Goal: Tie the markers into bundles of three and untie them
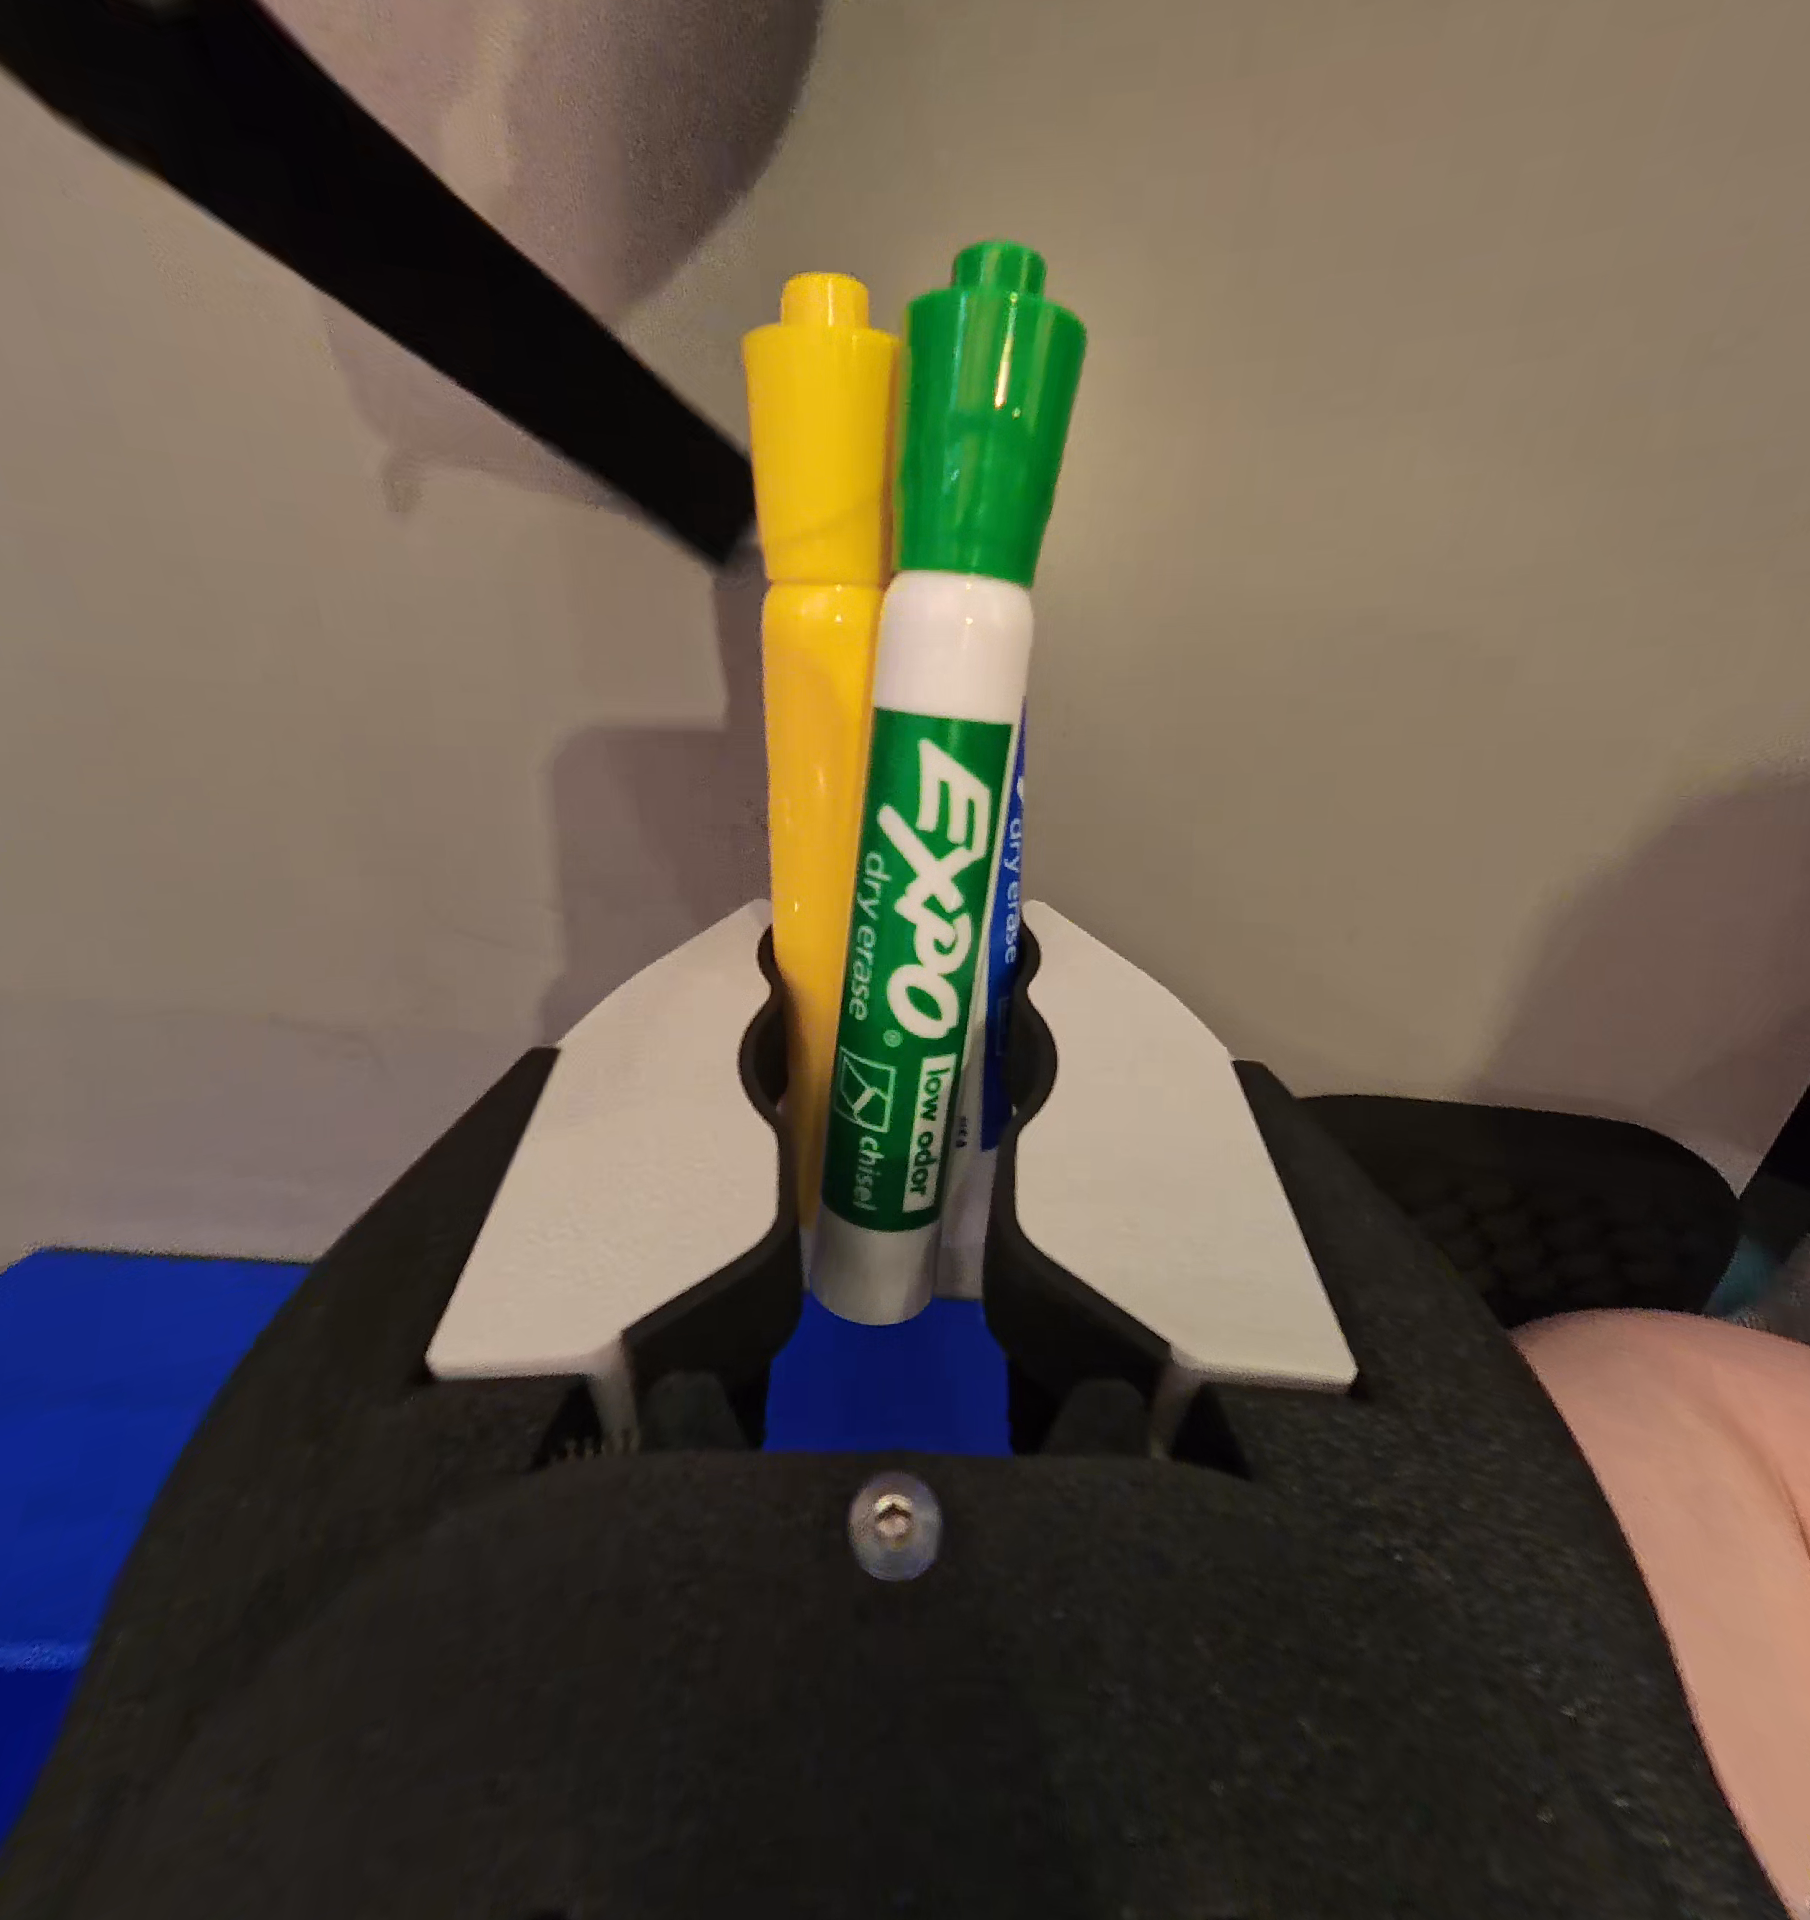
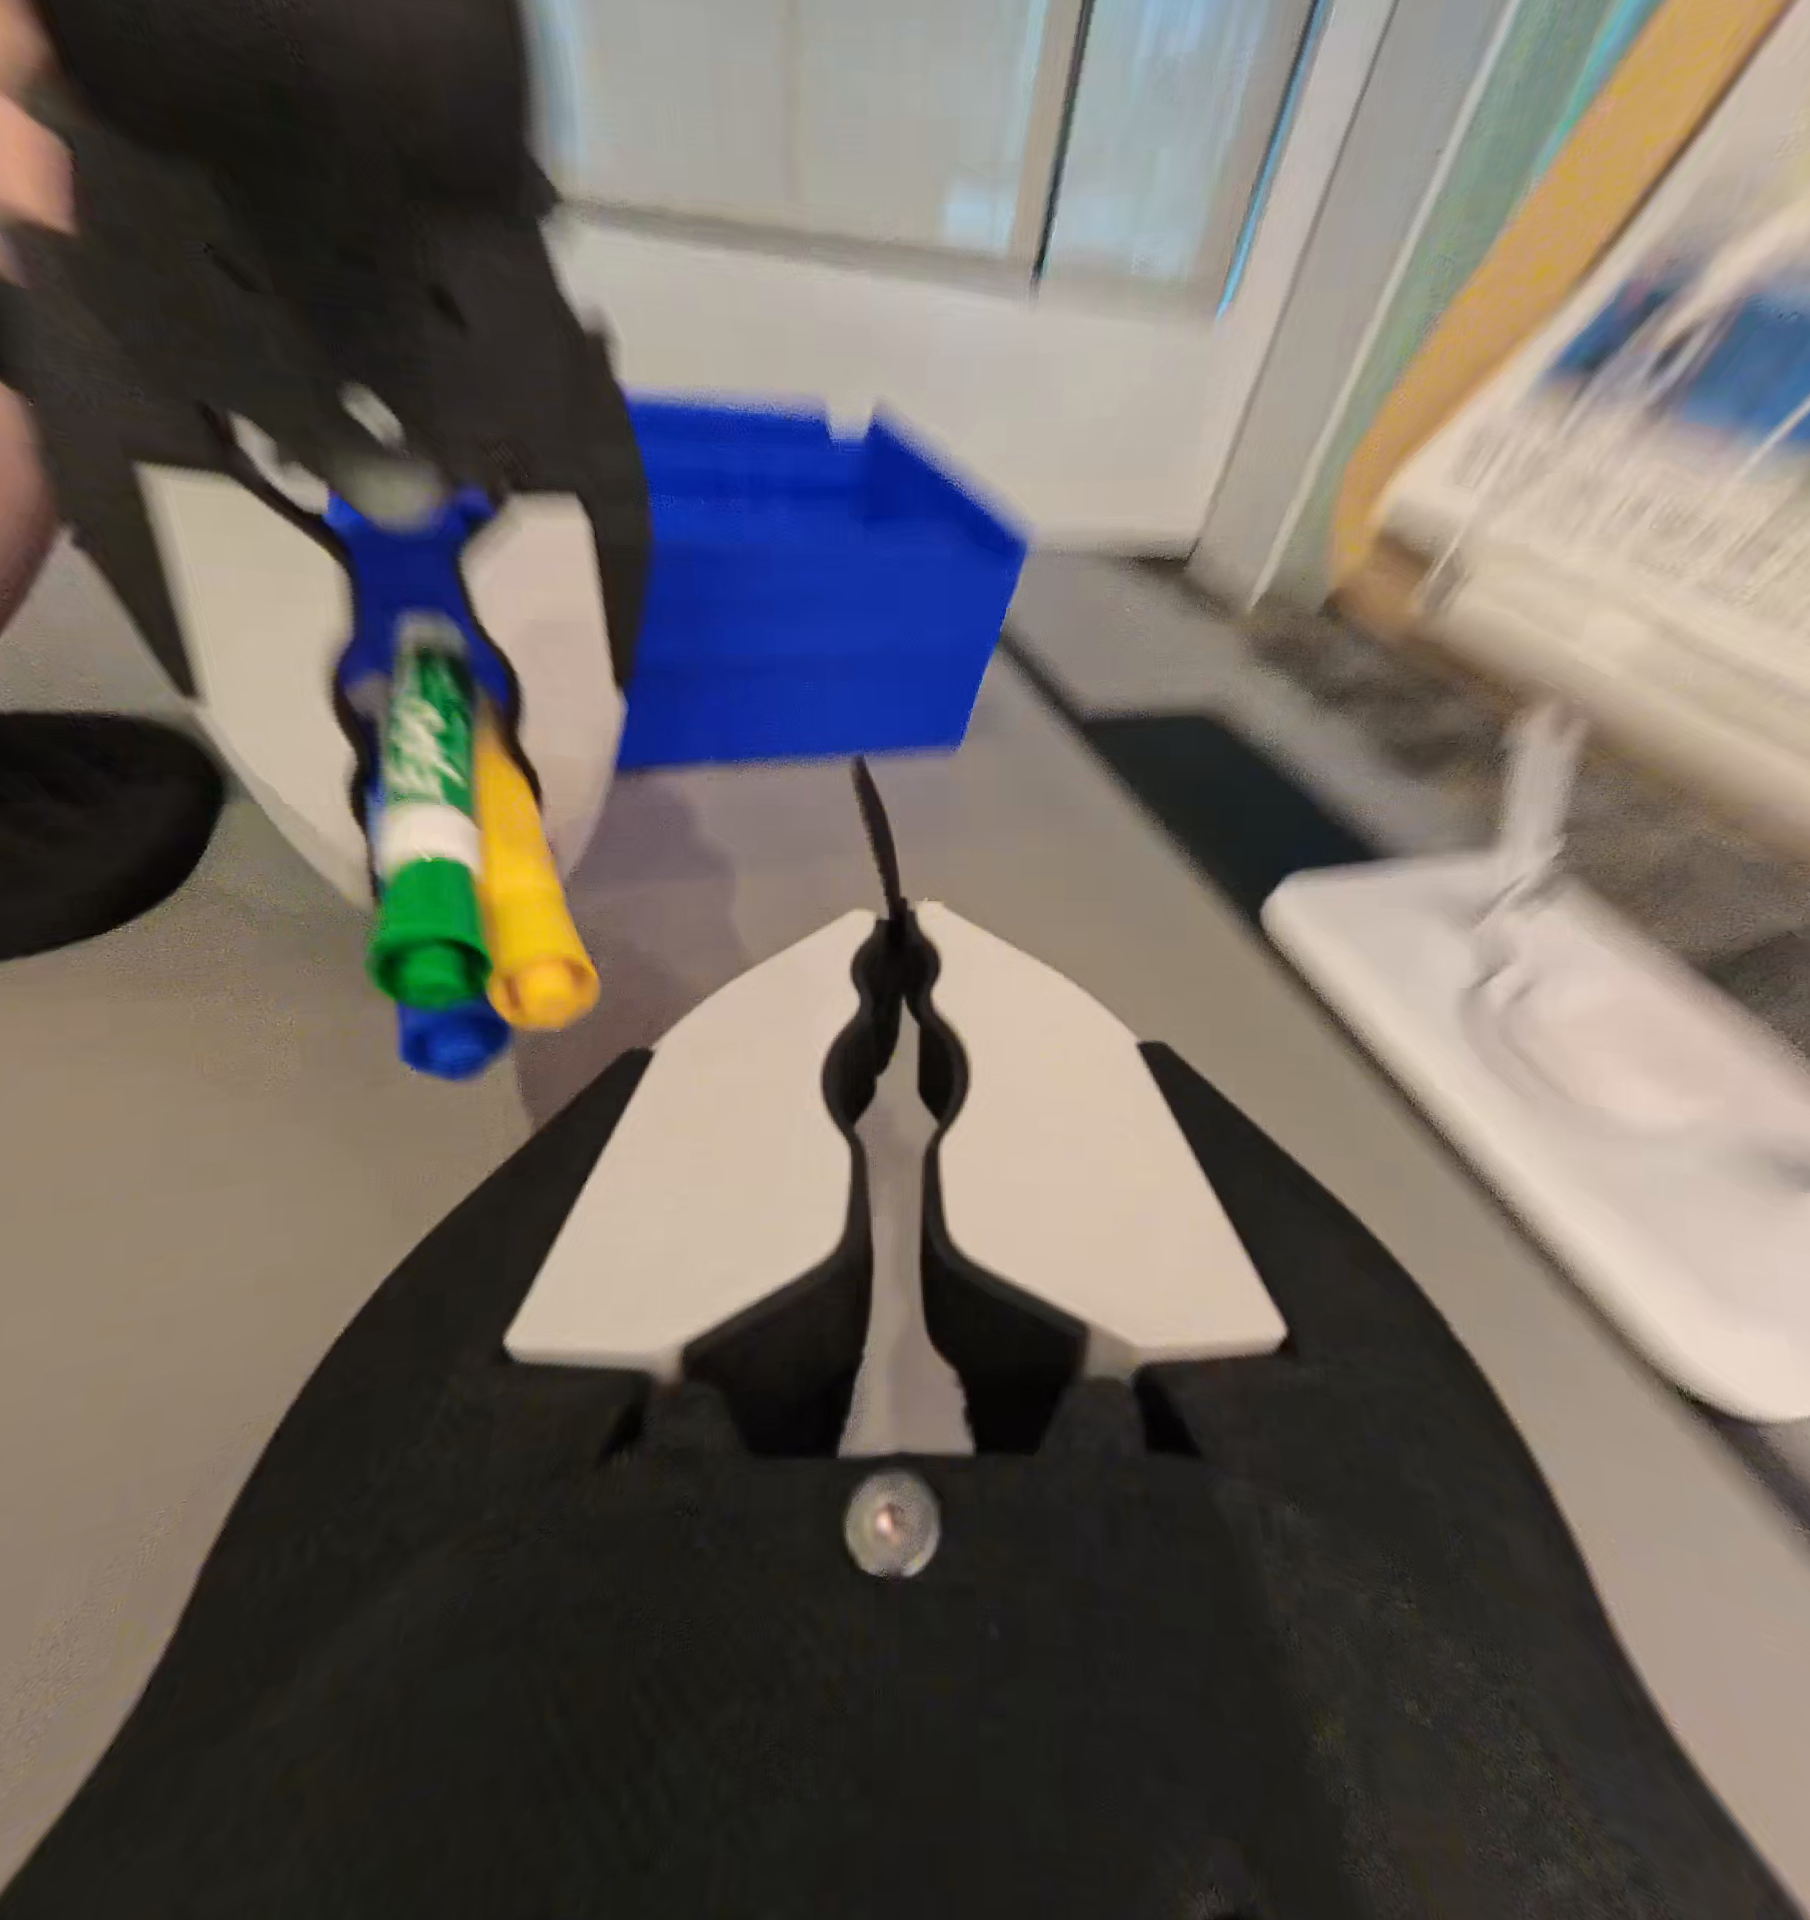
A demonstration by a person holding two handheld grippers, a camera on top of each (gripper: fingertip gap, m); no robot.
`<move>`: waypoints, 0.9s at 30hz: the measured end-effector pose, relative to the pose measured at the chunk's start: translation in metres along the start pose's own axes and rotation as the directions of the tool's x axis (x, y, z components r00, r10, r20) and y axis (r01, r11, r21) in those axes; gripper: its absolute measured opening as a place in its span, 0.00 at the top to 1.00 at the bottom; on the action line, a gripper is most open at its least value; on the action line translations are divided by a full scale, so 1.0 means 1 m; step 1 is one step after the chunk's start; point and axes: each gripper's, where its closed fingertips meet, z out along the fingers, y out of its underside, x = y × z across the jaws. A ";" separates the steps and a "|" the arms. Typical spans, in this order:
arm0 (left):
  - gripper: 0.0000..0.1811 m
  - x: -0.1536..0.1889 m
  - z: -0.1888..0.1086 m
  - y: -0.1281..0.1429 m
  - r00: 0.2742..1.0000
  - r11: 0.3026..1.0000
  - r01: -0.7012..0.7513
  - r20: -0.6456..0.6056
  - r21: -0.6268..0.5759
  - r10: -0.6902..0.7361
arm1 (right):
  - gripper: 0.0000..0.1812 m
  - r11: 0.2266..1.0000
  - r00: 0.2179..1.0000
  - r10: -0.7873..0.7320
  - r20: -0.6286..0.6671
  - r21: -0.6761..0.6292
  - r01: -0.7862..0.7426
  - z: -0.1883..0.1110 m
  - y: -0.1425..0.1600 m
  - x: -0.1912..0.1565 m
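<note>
The left claw [image 1: 896, 935], with pale grey fingers on a black textured body, is clamped around three markers standing side by side. Nearest is a green-capped white dry-erase marker [image 1: 932, 831] with a green label. To its left is an all-yellow plastic marker [image 1: 813, 675]; behind it on the right, a blue-labelled marker [image 1: 1007, 935] is mostly hidden. A flat black strap [image 1: 361, 260] runs from the far left down behind the yellow cap. A bright blue plastic box [image 1: 101, 1455] sits near left, over a pale tabletop [image 1: 257, 727].
</note>
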 end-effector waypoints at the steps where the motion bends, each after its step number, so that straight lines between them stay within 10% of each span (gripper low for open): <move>1: 0.79 0.001 0.001 -0.002 1.000 1.000 0.002 -0.011 0.005 -0.002 | 0.98 0.993 0.995 -0.086 -0.051 0.072 0.090 -0.011 -0.019 -0.004; 13: 0.79 0.004 -0.005 -0.009 1.000 0.999 -0.028 0.012 0.032 0.027 | 0.98 0.539 0.548 -0.826 -0.131 0.096 0.836 -0.014 -0.071 -0.129; 27: 0.79 0.021 -0.025 -0.014 0.994 0.990 -0.109 0.036 0.086 0.106 | 0.98 0.217 0.213 -0.976 0.043 0.123 0.968 -0.002 -0.053 -0.171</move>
